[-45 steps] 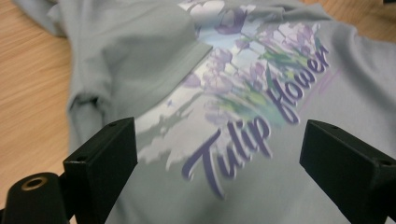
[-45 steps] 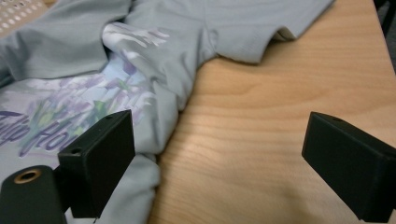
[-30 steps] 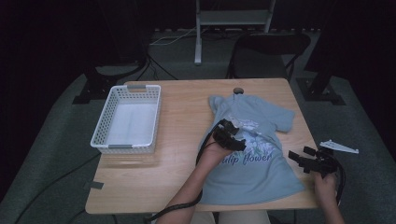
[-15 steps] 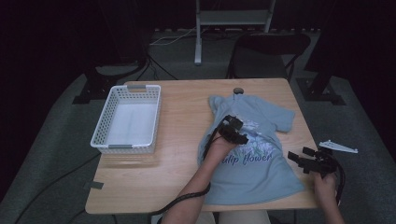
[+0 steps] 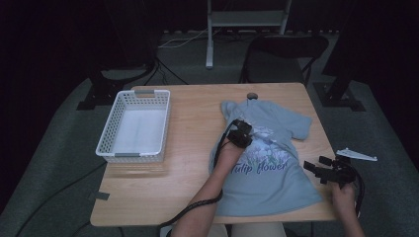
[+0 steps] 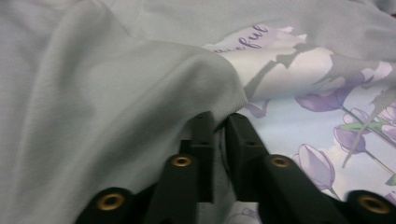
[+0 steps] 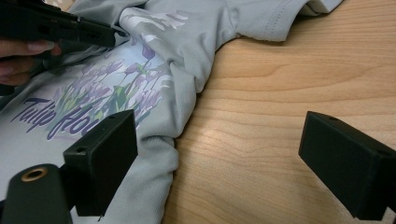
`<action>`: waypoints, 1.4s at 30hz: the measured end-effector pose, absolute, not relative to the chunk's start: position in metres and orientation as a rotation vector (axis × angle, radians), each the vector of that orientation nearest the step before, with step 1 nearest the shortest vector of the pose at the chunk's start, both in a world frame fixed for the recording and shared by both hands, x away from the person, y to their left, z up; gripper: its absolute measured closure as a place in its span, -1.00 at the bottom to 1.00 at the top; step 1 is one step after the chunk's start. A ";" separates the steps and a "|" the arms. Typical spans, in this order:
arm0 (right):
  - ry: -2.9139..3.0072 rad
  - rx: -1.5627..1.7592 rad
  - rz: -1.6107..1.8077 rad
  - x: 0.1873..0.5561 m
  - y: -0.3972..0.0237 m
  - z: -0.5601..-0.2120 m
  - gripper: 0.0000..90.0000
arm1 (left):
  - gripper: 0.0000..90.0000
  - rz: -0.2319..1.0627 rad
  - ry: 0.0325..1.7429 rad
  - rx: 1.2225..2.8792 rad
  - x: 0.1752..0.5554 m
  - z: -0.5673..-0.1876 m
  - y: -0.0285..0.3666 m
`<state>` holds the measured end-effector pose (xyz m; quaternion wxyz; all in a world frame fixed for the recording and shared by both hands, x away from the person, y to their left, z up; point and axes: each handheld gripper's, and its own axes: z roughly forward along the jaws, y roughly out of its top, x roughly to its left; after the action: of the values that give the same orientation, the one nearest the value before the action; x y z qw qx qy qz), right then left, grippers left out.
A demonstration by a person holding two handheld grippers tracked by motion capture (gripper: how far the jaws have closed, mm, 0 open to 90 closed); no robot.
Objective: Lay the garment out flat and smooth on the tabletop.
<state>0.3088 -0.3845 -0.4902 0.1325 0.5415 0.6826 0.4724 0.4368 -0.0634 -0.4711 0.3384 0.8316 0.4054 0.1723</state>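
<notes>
A pale blue T-shirt (image 5: pixel 269 163) with a purple tulip print lies spread on the right half of the wooden worktop (image 5: pixel 192 163), collar toward the far edge and hem at the near edge. Its right sleeve reaches toward the worktop's right edge.

Left gripper (image 5: pixel 241 133): positioned over the upper chest of the shirt, just above the printed flowers. In the left gripper view (image 6: pixel 217 135) its jaws have just been closing and now stand together on a raised fold of the shirt's fabric, which bunches up over the jaw tips. The fold is pinched between them; how much cloth is caught cannot be fully made out, as the fabric hides the tips.

Right gripper (image 5: pixel 328 170): held at the shirt's right side near the lower edge, over the near right part of the worktop. In the right gripper view (image 7: pixel 219 158) its jaws stand wide apart, nothing between them but bare wood and the rumpled side seam of the shirt beside the left-hand jaw. The pads are not pressing on the cloth.

A white perforated basket (image 5: pixel 114 148) stands on the left part of the worktop, well apart from the shirt. A small round dark object (image 5: pixel 252 95) sits at the far edge, just beyond the collar. A folding chair (image 5: pixel 284 49) stands behind the worktop.
</notes>
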 end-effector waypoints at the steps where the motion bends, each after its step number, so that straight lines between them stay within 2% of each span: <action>1: 1.980 1.572 1.375 0.309 -0.385 -0.490 -0.76 | 0.91 0.449 1.058 2.162 0.437 -0.470 -0.062; 12: 1.992 1.578 1.375 0.310 -0.384 -0.491 -0.76 | 0.94 0.494 1.080 2.074 0.433 -0.450 -0.041; 21: 1.996 1.585 1.371 0.310 -0.384 -0.491 -0.76 | 0.94 0.558 1.187 2.000 0.436 -0.441 0.008; 28: 1.999 1.589 1.366 0.311 -0.384 -0.491 -0.76 | 0.94 0.654 1.375 1.866 0.442 -0.433 0.059; 32: 2.002 1.592 1.367 0.311 -0.384 -0.491 -0.76 | 0.93 0.697 1.439 1.851 0.444 -0.434 0.084; 42: 2.003 1.597 1.365 0.312 -0.383 -0.492 -0.76 | 0.93 0.757 1.536 1.820 0.435 -0.443 0.114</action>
<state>0.3116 -0.3833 -0.4917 0.1193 0.5463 0.6850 0.4670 0.4346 0.1139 -0.4435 0.3159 0.6910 0.5832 0.2874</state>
